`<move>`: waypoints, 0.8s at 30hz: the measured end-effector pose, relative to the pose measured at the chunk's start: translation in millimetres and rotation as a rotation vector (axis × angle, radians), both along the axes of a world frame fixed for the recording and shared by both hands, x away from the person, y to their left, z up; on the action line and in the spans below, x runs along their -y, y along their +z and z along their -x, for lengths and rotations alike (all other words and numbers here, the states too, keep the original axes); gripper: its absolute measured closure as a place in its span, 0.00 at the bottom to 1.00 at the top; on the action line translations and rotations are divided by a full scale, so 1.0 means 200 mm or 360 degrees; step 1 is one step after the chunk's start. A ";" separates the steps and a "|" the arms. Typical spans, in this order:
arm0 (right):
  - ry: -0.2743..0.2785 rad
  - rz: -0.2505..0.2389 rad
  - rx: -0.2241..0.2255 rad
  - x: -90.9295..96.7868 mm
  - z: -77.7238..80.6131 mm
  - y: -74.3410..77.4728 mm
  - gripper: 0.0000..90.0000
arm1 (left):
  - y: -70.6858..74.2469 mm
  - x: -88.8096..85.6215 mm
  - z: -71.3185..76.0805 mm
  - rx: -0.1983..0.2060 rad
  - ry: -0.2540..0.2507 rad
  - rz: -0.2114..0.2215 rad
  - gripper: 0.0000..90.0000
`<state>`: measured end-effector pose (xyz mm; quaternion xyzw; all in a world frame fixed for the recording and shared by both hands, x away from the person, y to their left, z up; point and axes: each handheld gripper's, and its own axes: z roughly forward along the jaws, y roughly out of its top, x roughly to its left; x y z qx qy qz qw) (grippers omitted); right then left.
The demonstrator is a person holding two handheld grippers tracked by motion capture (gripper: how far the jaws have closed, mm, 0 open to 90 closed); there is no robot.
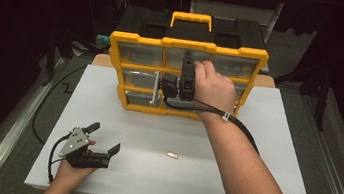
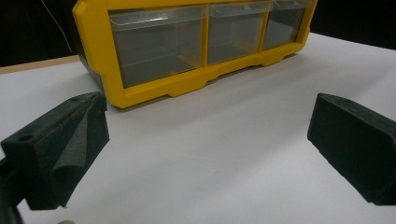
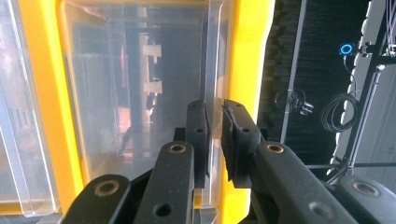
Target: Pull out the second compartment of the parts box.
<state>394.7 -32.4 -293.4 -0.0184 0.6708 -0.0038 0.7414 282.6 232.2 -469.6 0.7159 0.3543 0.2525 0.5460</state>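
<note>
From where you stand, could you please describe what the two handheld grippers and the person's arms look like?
Both grippers are black. The left gripper has two blocky foam-padded jaws, a grey three-cornered plate on top and a black cable looping behind. The right gripper has perforated black linkage bars; its thick black cable carries a white tie. Both forearms are bare, without sleeves.

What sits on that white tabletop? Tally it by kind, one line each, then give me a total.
Storage box: 1
Grippers: 2 (left gripper, right gripper)
Small pale piece: 1
Total: 4
</note>
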 end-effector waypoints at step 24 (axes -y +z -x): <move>0.0031 0.0015 -0.0043 0.01 0.15 0.02 0.91 | 0.00 0.01 0.00 0.0007 -0.0022 -0.0011 0.00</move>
